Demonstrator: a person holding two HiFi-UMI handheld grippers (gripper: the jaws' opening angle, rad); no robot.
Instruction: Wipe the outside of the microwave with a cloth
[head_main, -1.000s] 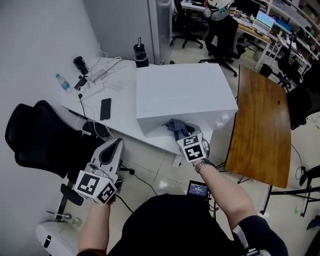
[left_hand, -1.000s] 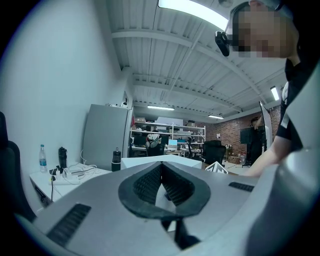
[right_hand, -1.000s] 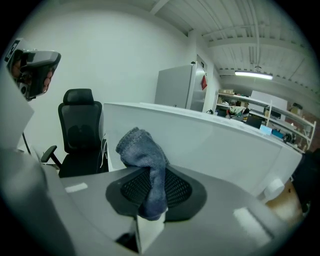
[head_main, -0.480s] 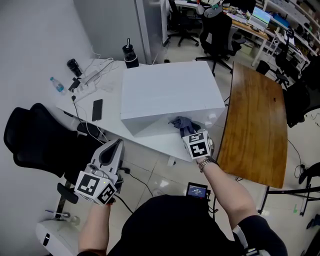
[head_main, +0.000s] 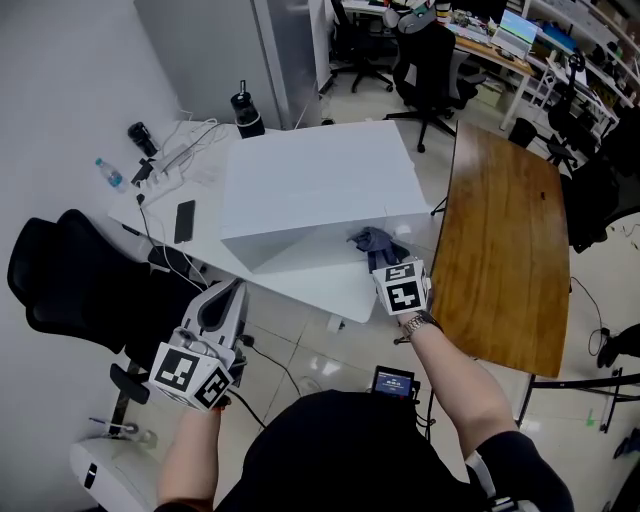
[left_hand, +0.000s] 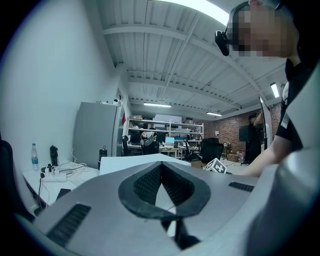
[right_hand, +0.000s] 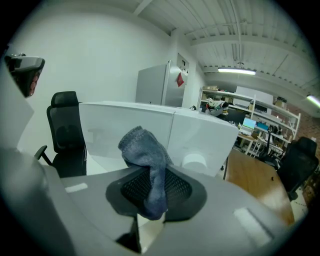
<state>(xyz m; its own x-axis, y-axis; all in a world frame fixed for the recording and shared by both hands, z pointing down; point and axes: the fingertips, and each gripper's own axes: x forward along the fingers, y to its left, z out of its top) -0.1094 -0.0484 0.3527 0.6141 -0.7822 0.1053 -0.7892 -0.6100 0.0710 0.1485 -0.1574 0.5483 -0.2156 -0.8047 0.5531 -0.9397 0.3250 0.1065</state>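
Observation:
The white microwave (head_main: 315, 185) stands on a white table (head_main: 335, 295). My right gripper (head_main: 389, 261) is shut on a grey-blue cloth (head_main: 376, 242), which it holds against the microwave's front face near its right end. In the right gripper view the cloth (right_hand: 147, 160) bulges up from between the closed jaws, in front of the microwave (right_hand: 200, 135). My left gripper (head_main: 231, 292) hangs low at the left, off the table, shut with nothing in it. The left gripper view looks along its closed jaws towards the microwave (left_hand: 130, 162).
A brown wooden table (head_main: 505, 250) stands right of the microwave. Black chairs (head_main: 70, 280) crowd the left. On the white table lie a phone (head_main: 184, 221), a water bottle (head_main: 108, 173), a power strip with cables (head_main: 165, 160) and a black flask (head_main: 243, 108).
My right gripper has slid the cloth to the right along the microwave's front face. The left gripper keeps its place at the lower left and stays shut.

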